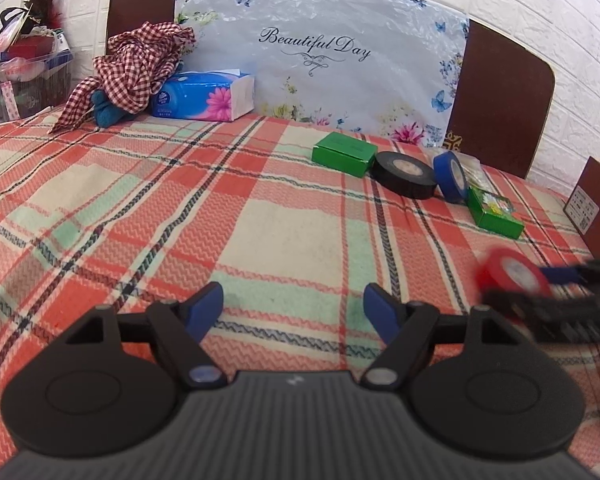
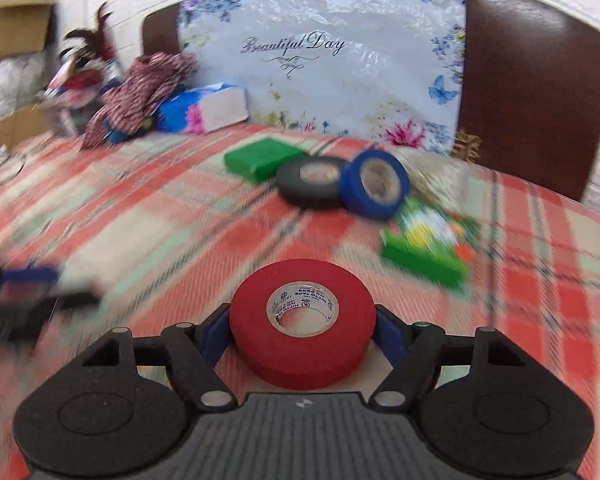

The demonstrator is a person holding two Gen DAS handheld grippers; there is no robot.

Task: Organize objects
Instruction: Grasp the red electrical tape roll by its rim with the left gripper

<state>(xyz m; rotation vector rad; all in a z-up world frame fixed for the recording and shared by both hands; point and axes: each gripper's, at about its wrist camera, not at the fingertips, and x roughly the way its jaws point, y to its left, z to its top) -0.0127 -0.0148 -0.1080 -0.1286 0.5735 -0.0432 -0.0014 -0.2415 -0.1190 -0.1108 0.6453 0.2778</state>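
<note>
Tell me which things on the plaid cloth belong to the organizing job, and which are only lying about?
Job:
- red tape roll, in the right gripper
- black tape roll
- blue tape roll
- plain green box
- printed green box

Lying about:
- blue tissue pack
- checked red cloth

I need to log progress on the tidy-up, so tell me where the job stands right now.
Looks done: a plain green box, black tape roll, blue tape roll and printed green box sit grouped near the headboard. In hand: the right gripper is closed on the red tape roll. Left: setting that roll down, probably with the group. The left gripper is open and empty.
</note>
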